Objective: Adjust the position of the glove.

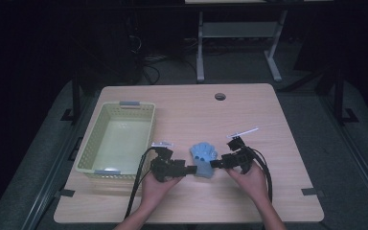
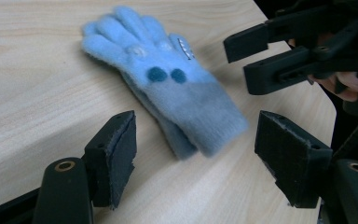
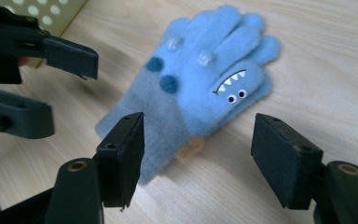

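Now we hold both jaws spread, left hand-held gripper (image 1: 192,169) and right hand-held gripper (image 1: 215,163) flanking the blue glove (image 1: 204,157) lying flat on the counter (image 1: 249,115); grasping it remains, the basket (image 1: 92,139) beyond our left hand-held gripper.

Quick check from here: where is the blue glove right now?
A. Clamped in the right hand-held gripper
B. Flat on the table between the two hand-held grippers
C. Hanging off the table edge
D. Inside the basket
B: the blue glove lies flat on the wooden table, between the open left hand-held gripper and right hand-held gripper, outside the basket.
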{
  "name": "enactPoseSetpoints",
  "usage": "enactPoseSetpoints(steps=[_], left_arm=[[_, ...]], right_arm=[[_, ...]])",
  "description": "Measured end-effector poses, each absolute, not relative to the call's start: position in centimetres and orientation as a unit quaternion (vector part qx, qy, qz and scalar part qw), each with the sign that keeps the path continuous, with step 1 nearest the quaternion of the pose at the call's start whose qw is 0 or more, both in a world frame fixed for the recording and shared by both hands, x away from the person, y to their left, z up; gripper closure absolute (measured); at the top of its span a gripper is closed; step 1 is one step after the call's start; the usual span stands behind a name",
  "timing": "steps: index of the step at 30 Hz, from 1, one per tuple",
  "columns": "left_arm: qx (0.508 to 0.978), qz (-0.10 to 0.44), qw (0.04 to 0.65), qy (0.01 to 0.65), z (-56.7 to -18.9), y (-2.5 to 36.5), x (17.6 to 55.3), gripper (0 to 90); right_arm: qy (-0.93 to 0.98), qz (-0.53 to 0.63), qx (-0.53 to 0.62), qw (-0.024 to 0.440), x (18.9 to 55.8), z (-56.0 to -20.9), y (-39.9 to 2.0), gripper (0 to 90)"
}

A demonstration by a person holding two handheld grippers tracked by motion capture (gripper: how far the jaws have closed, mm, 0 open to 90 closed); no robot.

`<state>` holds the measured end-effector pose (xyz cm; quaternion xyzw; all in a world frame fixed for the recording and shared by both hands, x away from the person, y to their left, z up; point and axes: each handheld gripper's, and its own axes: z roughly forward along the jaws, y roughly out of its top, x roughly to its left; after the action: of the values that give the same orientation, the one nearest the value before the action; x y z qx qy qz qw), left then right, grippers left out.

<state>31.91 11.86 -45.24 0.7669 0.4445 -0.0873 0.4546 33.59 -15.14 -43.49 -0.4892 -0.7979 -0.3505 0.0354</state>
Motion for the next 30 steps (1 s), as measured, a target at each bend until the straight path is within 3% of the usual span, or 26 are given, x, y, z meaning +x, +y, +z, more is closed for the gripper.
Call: enactPoseSetpoints(steps=[7, 16, 30], left_arm=[[0.758, -0.092, 0.449, 0.464, -45.6, 11.3, 32.6, 27.6], [0.755, -0.108, 0.440, 0.475, -46.3, 11.3, 33.3, 35.8], [0.737, -0.157, 0.433, 0.494, -47.1, 11.0, 33.8, 39.9]], right_arm=[[-0.784, -0.361, -0.503, 0.044, 33.5, -43.8, -15.7, 35.2], [-0.782, -0.361, -0.506, 0.049, 33.5, -44.5, -15.4, 35.2], [-0.775, -0.360, -0.515, 0.064, 33.4, -45.3, -14.2, 40.4]])
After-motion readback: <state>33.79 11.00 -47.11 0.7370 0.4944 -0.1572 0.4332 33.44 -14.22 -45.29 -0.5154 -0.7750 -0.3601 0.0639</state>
